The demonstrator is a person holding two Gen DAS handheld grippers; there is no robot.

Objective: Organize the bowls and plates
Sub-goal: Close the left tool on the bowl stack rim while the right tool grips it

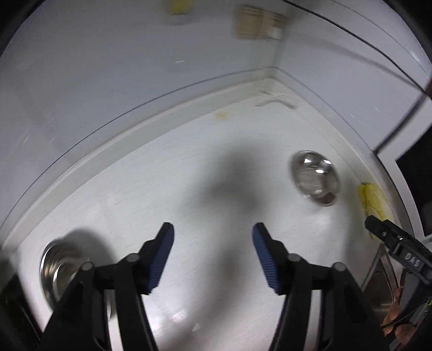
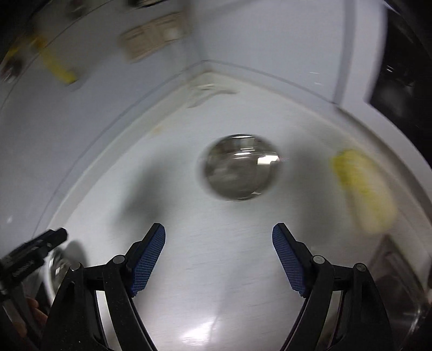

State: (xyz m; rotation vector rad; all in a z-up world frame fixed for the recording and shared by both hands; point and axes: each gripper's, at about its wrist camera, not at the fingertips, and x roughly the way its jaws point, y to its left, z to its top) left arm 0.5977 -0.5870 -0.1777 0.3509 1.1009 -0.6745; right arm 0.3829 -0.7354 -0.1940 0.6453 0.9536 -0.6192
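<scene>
Bowls of shiny metal sit well apart on the white surface [image 1: 189, 151]: one bowl [image 2: 239, 167] lies ahead of the right tool [image 2: 218, 256], whose fingers stand apart and empty; another [image 1: 58, 267] lies beside the left tool [image 1: 213, 256], also spread and empty. A yellow sponge [image 2: 361, 189] rests near the wall.

I log: desk [image 2: 216, 256], white with faint grey streaks. Bowl [image 2: 239, 167], shiny silver. Second bowl [image 1: 58, 267], silver too. Cloth [image 2: 361, 189], yellow. Both grippers, black with blue ridged pads [image 1: 162, 259]. Wall [image 1: 108, 81], pale grey-blue. Wall sockets [image 1: 259, 24], beige.
</scene>
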